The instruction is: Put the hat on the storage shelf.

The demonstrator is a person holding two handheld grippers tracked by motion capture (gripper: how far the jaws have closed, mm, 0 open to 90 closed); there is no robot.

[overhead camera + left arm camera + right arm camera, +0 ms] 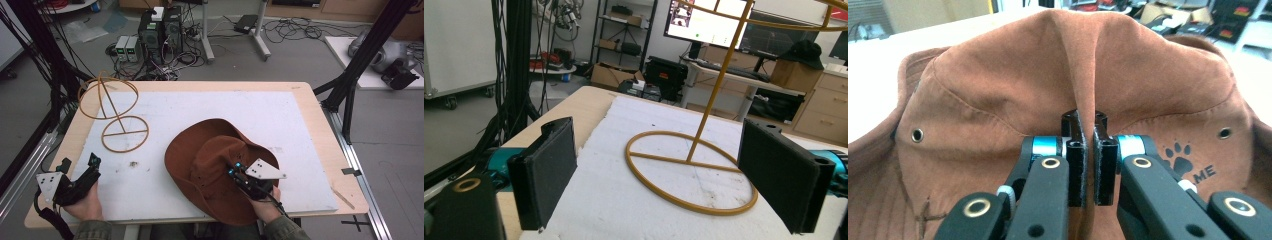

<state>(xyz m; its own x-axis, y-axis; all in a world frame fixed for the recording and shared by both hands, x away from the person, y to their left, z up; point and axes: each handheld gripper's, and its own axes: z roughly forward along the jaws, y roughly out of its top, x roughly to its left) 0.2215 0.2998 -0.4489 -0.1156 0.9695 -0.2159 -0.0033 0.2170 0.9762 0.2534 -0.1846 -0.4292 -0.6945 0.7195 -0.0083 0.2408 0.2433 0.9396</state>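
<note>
Two grippers — the right gripper (236, 170) pinches a fold of the brown hat (210, 165), the left gripper (80, 167) gapes wide near the wire stand (117, 112).

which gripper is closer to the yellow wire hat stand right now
Left. The left gripper sits open at the table's near left corner, just short of the yellow wire hat stand's ring base. The right gripper is farther off to the right, shut on the brown suede hat's crown.

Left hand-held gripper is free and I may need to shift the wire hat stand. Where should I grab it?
Take the slanted stem just above the base ring, coming from the near left. The thin rod fits between the open jaws of the left hand-held gripper; the ring lies flat on the table.
</note>
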